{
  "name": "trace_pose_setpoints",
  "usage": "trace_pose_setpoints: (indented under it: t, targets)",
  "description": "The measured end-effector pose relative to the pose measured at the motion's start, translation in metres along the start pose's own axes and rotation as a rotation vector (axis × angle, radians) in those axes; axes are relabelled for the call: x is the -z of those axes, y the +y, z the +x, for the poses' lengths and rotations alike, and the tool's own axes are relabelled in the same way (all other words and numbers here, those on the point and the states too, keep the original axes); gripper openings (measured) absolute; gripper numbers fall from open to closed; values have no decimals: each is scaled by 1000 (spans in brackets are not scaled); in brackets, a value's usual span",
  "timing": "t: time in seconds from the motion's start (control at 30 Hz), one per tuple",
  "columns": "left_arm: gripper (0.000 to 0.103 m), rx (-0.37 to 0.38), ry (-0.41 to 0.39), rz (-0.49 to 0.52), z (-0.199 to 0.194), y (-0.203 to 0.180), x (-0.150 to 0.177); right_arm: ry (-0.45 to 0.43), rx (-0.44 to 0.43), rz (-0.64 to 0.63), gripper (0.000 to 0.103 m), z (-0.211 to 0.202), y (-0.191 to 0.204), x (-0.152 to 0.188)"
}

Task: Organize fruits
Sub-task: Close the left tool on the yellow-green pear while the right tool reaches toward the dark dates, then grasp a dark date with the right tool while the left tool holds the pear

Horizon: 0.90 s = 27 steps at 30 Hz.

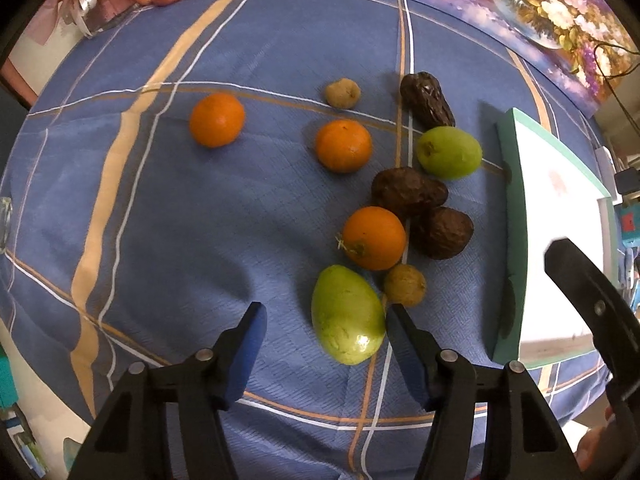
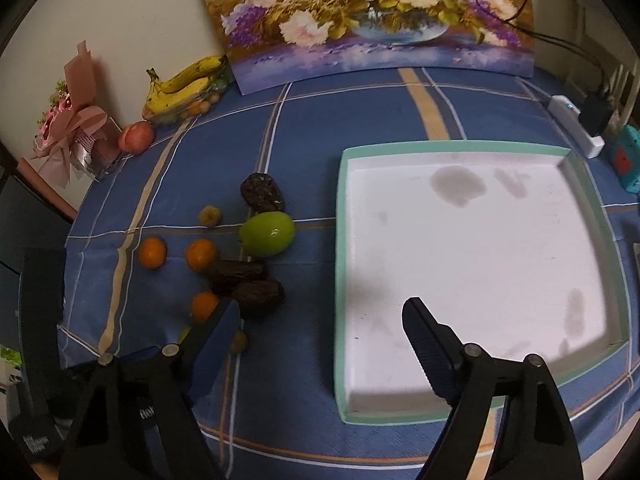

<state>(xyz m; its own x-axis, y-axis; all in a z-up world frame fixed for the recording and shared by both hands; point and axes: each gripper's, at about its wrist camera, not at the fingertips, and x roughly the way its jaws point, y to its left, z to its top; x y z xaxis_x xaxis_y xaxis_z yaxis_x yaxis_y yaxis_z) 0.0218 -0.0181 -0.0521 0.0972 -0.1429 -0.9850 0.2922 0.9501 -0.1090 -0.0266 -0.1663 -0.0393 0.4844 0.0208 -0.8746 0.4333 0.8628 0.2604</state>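
We see a table covered with a blue checked cloth [image 1: 160, 220]. Our left gripper [image 1: 324, 326] points straight down at the fruit. Its jaws stand apart, and a green fruit [image 1: 346, 314] lies between them. The right finger just touches the fruit's side; the left finger is clear of it, so the fruit is not squeezed.

Just past this green fruit sit an orange [image 1: 374, 238] and a small brown nut [image 1: 405, 285]. Two dark wrinkled fruits [image 1: 408, 192] lie beside the orange, touching each other. Farther on are a second green fruit [image 1: 449, 152], another dark fruit [image 1: 426, 100], two more oranges [image 1: 343, 145] and one more small brown nut [image 1: 342, 93]. All this fruit lies on the cloth, to the left of the tray.

Our right gripper [image 2: 320, 320] hangs over the near left edge of the tray [image 2: 340, 280]. Its jaws are wide and hold nothing. The tray is white inside with a pale green rim, and it has a few grey stains. No fruit is in it.

At the far edge of the table we see a flower painting [image 2: 360, 20], bananas [image 2: 184, 84], a peach [image 2: 136, 137] and a pink gift bunch [image 2: 76, 136]. At the far right corner is a white power strip [image 2: 576, 124].

There is some small white writing on the right gripper's body, but we cannot read it.
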Motion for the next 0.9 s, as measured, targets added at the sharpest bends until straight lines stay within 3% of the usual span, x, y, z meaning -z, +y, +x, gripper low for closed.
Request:
trace_pose_setpoints:
  t: [0.1,0.3,0.4,0.63,0.83,0.9]
  targets:
    - [55,21,16,4,17,2,-6,13,-17,-9,76,7,7,-5]
    - [41,51,36,-2,32,-2,-6,26,-40,-9,75,17,15,-14]
    - [41,27,26,-23,31,6,-8,42,-49,2,74,22,16,-17]
    - [41,-48,-19,-181,36,39,-25,86,-52,-20,74,37,23,-20]
    - [41,-7,-13,-280,45,60,-33,140,-44,-97,73,52,39,-17]
    - [41,-1,-12,-291,50,59,-35,158,-41,-120,65,58,44,-15]
